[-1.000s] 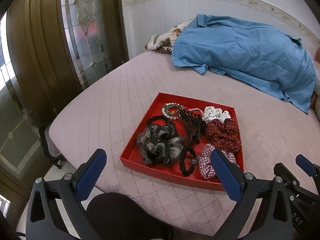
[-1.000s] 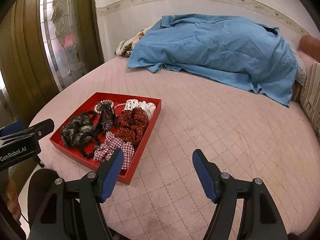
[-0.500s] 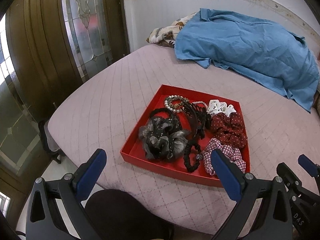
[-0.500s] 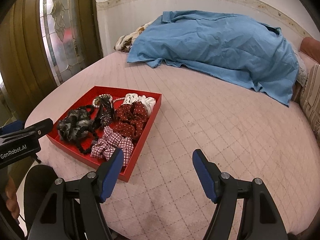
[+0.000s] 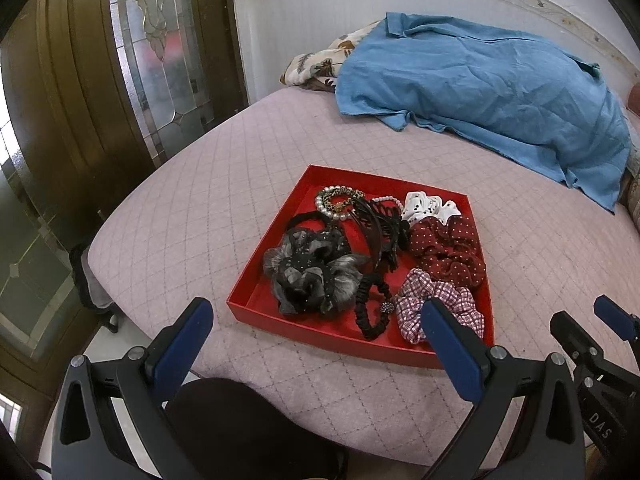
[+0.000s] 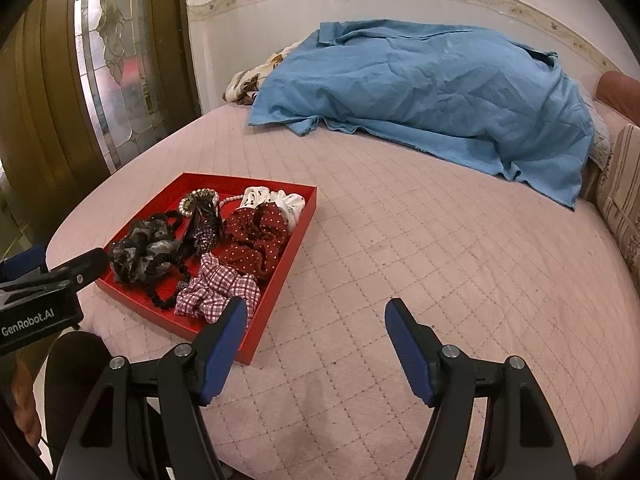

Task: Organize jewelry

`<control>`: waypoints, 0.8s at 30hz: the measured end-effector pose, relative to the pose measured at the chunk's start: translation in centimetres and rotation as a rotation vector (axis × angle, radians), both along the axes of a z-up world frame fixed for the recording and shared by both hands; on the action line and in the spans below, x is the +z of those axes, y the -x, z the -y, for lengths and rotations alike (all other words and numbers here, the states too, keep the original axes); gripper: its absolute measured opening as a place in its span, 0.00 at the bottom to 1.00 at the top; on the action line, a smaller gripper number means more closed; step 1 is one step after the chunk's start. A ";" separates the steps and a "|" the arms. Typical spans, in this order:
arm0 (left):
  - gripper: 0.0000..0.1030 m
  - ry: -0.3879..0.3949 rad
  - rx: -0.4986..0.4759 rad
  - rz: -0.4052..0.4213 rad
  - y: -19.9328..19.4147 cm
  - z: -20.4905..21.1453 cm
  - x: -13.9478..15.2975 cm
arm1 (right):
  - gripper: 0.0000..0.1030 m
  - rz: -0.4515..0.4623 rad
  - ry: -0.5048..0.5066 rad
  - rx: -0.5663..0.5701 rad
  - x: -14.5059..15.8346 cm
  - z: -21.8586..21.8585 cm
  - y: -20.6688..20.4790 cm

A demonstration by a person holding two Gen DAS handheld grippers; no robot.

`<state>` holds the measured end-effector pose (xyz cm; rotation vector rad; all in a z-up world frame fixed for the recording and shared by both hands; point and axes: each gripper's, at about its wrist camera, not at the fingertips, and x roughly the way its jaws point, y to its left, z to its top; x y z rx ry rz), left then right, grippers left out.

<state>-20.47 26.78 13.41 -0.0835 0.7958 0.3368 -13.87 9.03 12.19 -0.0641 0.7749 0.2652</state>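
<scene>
Bed (image 6: 400,280): pink quilted cover, carrying all items. Blue sheet (image 6: 432,92): heaped at the far end by the wall. Red tray (image 5: 256,276): lay flat near the bed's front edge, holding the jewelry and hair pieces. Your left tool (image 5: 316,332): released, fingers wide, empty, hovering before the tray. Your right tool (image 6: 312,332): released, empty, just right of the tray's corner. Grey-black scrunchie (image 5: 310,276): front left. Maroon dotted scrunchie (image 5: 448,252): right side. Plaid scrunchie (image 5: 436,300): front right. Pearl bracelet (image 5: 334,202): far corner.
</scene>
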 end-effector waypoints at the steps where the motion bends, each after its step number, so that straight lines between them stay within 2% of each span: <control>1: 1.00 0.001 -0.001 0.001 0.0 0.0 0.0 | 0.73 0.003 0.000 -0.001 0.0 0.0 0.0; 24: 1.00 0.019 -0.030 0.058 1.9 0.3 1.3 | 0.76 0.087 -0.002 -0.012 2.2 0.5 2.1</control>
